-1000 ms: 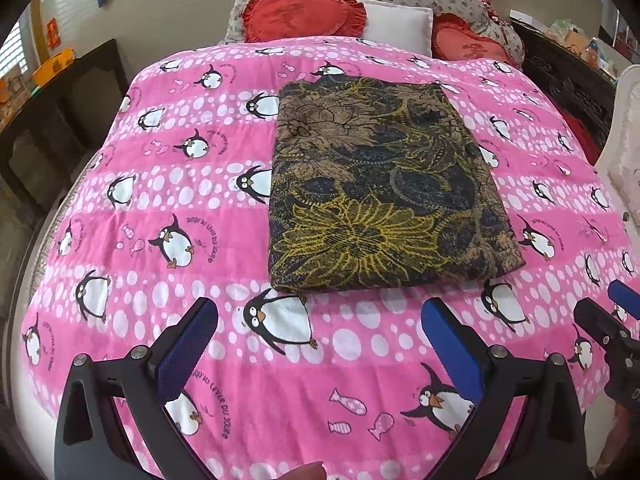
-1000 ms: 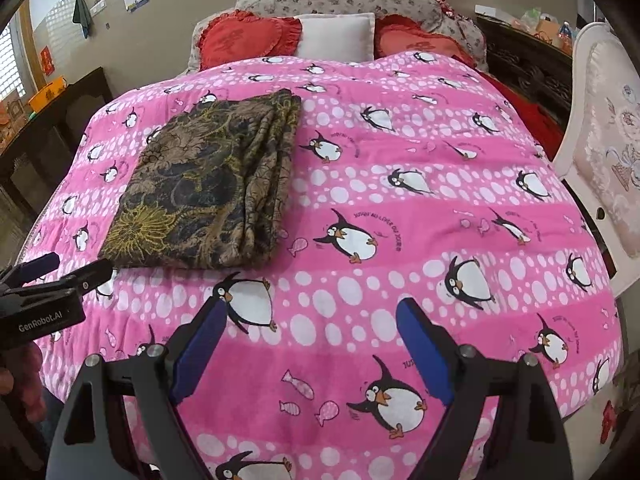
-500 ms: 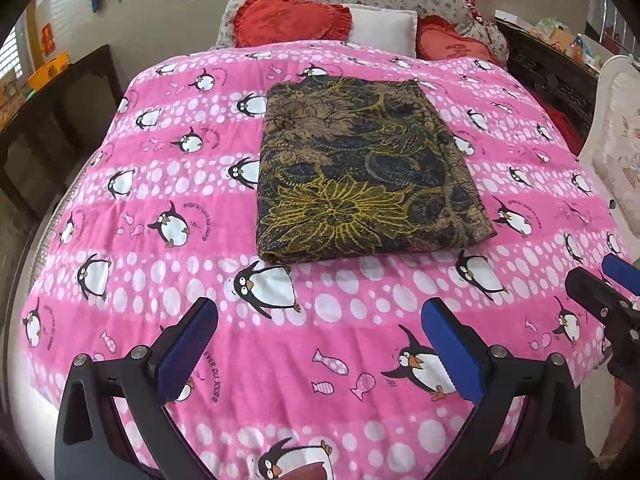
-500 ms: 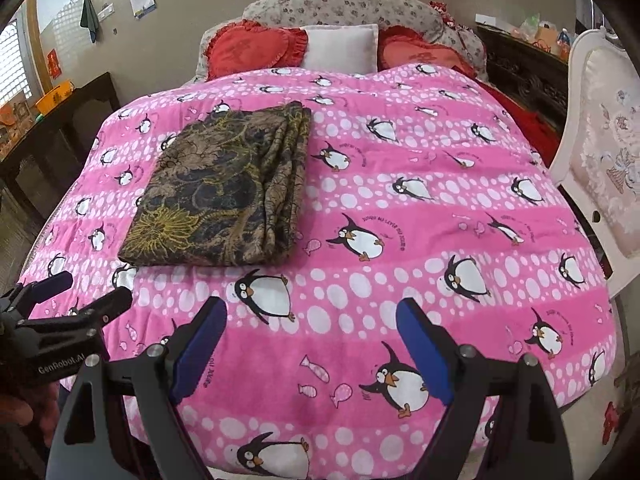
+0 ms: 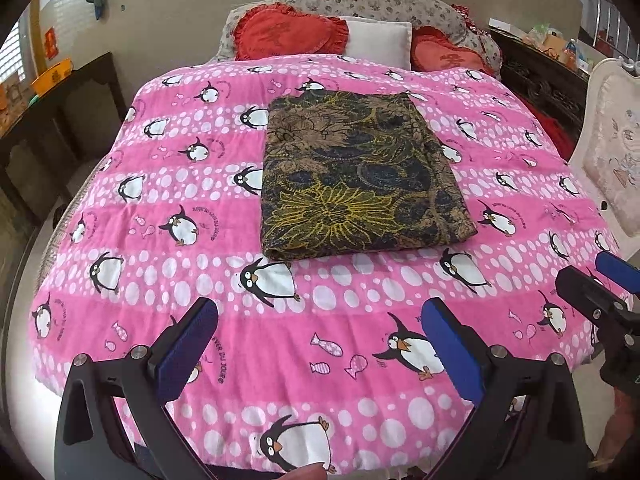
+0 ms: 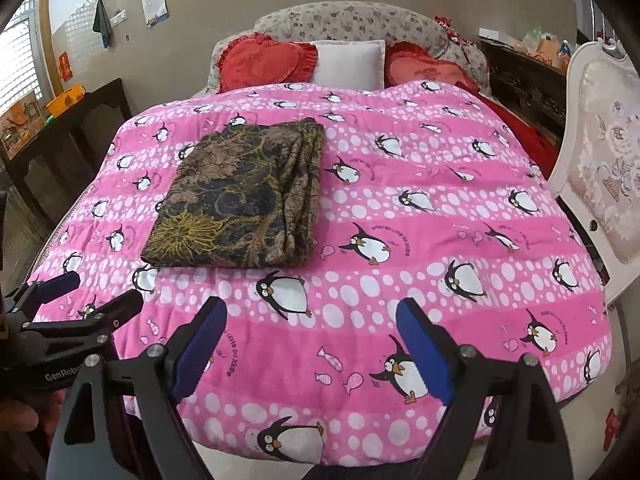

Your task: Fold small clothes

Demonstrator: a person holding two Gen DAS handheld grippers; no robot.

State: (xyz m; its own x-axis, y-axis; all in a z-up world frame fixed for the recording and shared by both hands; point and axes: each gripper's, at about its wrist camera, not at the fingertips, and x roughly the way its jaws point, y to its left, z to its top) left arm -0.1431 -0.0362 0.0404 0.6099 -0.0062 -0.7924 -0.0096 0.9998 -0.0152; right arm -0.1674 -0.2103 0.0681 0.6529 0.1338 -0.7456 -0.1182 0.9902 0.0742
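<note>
A dark floral garment [image 5: 356, 176], brown, black and yellow, lies folded into a neat rectangle on the pink penguin blanket [image 5: 160, 184]. In the right wrist view the garment [image 6: 244, 200] sits left of centre. My left gripper [image 5: 320, 320] is open and empty, held over the blanket's near edge, well short of the garment. My right gripper [image 6: 310, 316] is open and empty too, near the same edge, to the right. Each gripper shows at the side of the other's view: the right one [image 5: 600, 284] and the left one [image 6: 80, 292].
Red heart pillows [image 5: 288, 36] and a white pillow [image 5: 380, 40] lie at the head of the bed. A dark wooden table [image 6: 60, 136] stands to the left. A white upholstered chair [image 6: 600, 152] and a dark cabinet [image 6: 524, 76] stand to the right.
Both grippers have pulled back from the bed and risen; the garment looks farther off and more of the blanket's near edge shows. The garment has not moved. Both grippers stay open.
</note>
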